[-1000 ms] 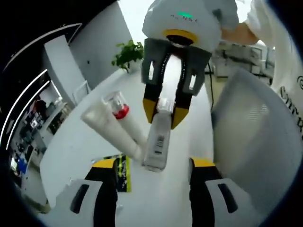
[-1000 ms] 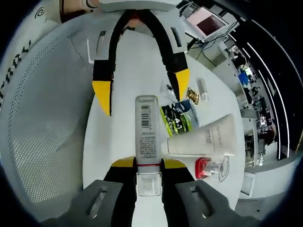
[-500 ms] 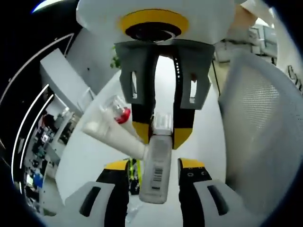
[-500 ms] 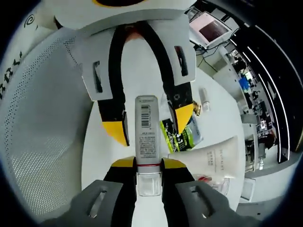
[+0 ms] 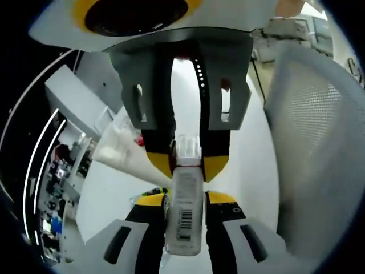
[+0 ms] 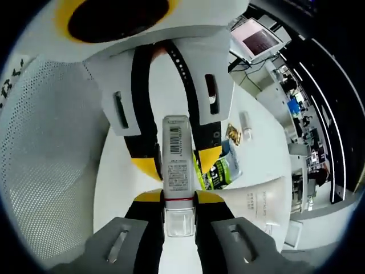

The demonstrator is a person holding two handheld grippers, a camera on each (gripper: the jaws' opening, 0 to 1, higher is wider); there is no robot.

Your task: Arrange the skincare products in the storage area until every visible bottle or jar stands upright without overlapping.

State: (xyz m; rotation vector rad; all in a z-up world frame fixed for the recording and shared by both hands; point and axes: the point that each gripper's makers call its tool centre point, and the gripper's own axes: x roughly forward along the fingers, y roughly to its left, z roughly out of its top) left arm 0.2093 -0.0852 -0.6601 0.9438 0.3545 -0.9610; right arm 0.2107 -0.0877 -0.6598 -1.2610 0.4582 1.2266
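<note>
A slim translucent bottle (image 5: pixel 183 228) with a barcode label and clear cap is held in the air between both grippers. My right gripper (image 6: pixel 178 198) is shut on its cap end, with the labelled body (image 6: pixel 175 148) pointing away from it. My left gripper (image 5: pixel 186 200) faces the right gripper (image 5: pixel 187 165) and has its jaws against both sides of the bottle's body. A white tube (image 6: pixel 256 202) lies on the white table (image 6: pixel 251 154) beside a green sachet (image 6: pixel 219 168). In the left gripper view the tube (image 5: pixel 122 151) shows behind the right gripper, a red-collared perfume bottle (image 5: pixel 138 138) peeking beside it.
A grey mesh chair back (image 5: pixel 319 142) stands close along one side of the table, also the chair back (image 6: pixel 51 160) at the left of the right gripper view. A small gold sachet (image 6: pixel 232 134) and a small white tube (image 6: pixel 245 123) lie farther along the table.
The two grippers have come together nose to nose. My left jaws have slid along the bottle's body and narrowed onto it. The right gripper has kept its hold on the cap end.
</note>
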